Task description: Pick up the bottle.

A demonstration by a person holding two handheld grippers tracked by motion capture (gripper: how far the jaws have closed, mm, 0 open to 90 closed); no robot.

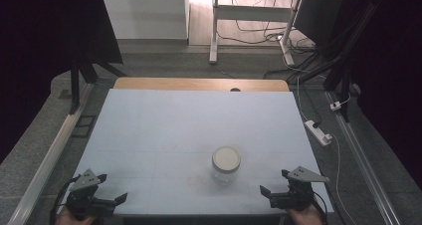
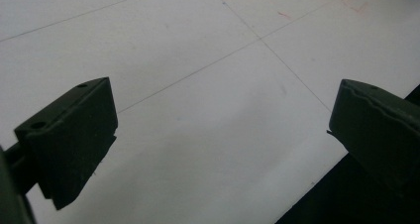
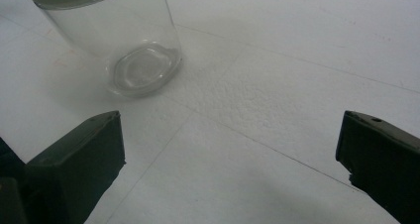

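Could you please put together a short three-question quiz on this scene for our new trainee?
1. True or false: the glass jar stands upright with its lid on.
2. Which claw is nearer the jar: A) left claw, B) right claw?
3. Fill in: both claws are ____, holding nothing.

Key: 1 true; 2 B; 3 open. In the right gripper view the jar sits apart from the spread jaws on the white table.

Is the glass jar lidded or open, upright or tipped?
Lidded and upright: the glass jar stands on its base on the table, white lid on top.
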